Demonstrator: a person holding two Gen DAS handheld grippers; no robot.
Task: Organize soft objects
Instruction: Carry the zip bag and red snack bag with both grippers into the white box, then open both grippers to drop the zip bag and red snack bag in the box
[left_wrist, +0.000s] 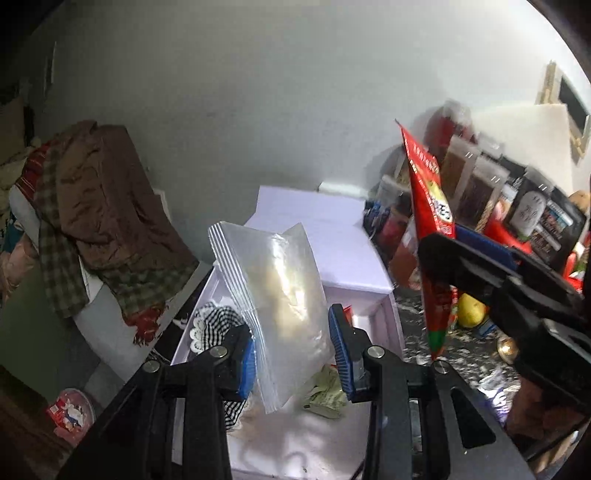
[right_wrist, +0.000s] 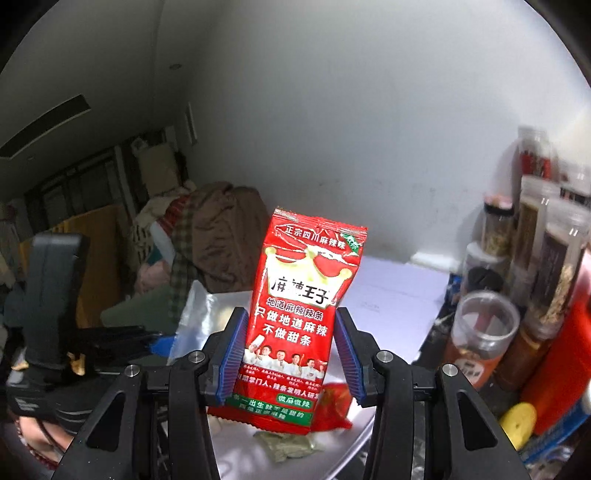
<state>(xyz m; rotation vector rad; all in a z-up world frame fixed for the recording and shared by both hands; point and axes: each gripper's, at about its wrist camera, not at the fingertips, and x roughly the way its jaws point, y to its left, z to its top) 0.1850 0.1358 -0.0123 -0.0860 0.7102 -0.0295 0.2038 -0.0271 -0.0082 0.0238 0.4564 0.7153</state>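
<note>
Red snack packet (right_wrist: 301, 317) upright in the right gripper (right_wrist: 291, 354), blue ribbed pads clamped on its two side edges, lower half pinched. Glossy foil, crimped top seam, white Chinese print, green strip at the bottom. Gripper tilted slightly down, packet hanging over the open white box (right_wrist: 391, 295).

Left gripper (left_wrist: 295, 354) pitched down more steeply, over the box's near-left corner. It's gripping a clear zip bag (left_wrist: 284, 295): left pad pressed on the ribbed zip edge, right pad against the bag's far side. Bag is soft, crinkled film, pale contents, standing tilted.

In the left wrist view the box (left_wrist: 384, 325) holds a black-and-white checked cloth (left_wrist: 218, 321) with lace trim by its left wall, and a crumpled green wrapper (left_wrist: 325, 395) on the floor.

Off the box's right edge: clear plastic jars (right_wrist: 484, 332) of dried goods. Off its left edge: heap of brown and plaid clothes (left_wrist: 107, 218).
</note>
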